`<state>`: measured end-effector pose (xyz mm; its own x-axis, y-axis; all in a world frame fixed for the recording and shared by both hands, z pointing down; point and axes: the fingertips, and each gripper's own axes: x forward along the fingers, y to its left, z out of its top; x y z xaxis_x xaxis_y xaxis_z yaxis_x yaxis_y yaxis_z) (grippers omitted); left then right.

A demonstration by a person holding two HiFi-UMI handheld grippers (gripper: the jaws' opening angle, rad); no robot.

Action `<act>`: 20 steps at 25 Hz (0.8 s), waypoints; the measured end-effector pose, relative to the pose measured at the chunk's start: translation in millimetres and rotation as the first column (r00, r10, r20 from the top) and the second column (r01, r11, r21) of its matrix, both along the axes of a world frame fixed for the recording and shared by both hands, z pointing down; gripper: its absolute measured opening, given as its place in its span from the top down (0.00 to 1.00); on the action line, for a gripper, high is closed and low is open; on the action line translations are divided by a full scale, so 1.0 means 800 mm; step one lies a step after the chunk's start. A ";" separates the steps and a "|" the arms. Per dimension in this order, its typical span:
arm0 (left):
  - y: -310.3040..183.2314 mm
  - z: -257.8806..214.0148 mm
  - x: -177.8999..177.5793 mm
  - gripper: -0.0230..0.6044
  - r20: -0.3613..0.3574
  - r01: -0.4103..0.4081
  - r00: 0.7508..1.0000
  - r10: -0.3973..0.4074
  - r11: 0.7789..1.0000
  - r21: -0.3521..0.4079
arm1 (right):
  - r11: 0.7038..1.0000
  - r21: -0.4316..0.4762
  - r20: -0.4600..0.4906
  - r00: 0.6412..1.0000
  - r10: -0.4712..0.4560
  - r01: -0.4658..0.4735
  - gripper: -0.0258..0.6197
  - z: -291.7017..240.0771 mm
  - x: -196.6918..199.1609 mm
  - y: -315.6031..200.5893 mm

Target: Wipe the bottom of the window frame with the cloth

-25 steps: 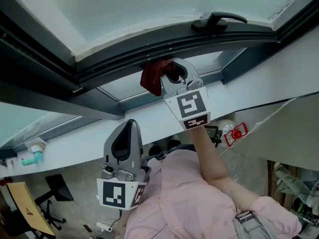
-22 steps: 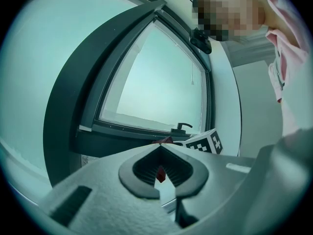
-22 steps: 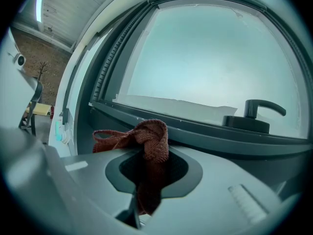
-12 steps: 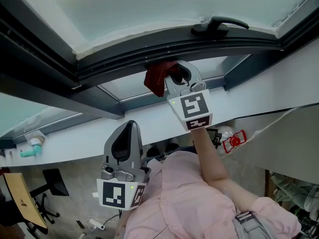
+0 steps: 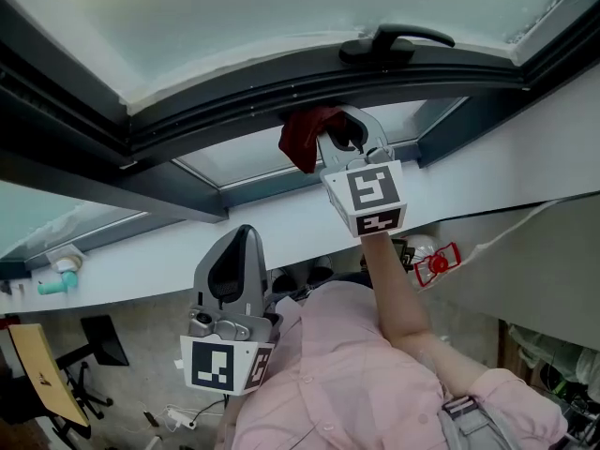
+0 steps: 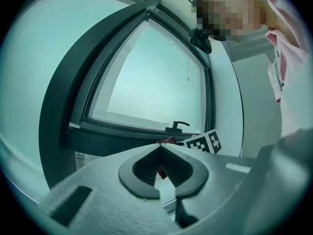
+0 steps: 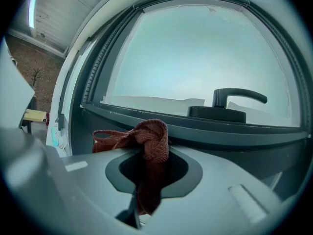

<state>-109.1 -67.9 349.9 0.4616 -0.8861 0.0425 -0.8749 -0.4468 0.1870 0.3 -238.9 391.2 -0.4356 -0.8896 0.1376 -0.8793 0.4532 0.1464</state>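
Observation:
My right gripper (image 5: 330, 131) is raised to the dark bottom rail of the window frame (image 5: 225, 111) and is shut on a dark red cloth (image 5: 302, 137). The cloth (image 7: 146, 146) bunches over the jaws and hangs between them, close against the rail (image 7: 205, 131) just left of the black window handle (image 7: 234, 102). My left gripper (image 5: 234, 251) is held low near the person's chest, jaws shut with nothing between them (image 6: 159, 173); it looks up at the window and sees the right gripper's marker cube (image 6: 203, 143).
The black handle (image 5: 394, 40) sits on the sash above and right of the cloth. A white sill (image 5: 281, 223) runs below the frame. A lower pane (image 5: 244, 162) lies under the rail. The person's pink sleeve (image 5: 375, 373) fills the bottom.
The right gripper with the cloth has slid a little to the right along the bottom rail, toward the handle. The left gripper has stayed put.

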 end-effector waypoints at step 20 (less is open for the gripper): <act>0.005 0.009 0.040 0.97 0.013 -0.001 1.000 0.002 1.000 -0.021 | 1.000 0.011 0.037 0.999 0.019 -0.019 0.86 0.000 0.035 -0.006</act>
<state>-76.9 -63.8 357.2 0.4621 -0.8843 0.0671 -0.8767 -0.4442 0.1845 28.3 -244.0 391.2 -0.4233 -0.8991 0.1115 -0.8925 0.4350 0.1193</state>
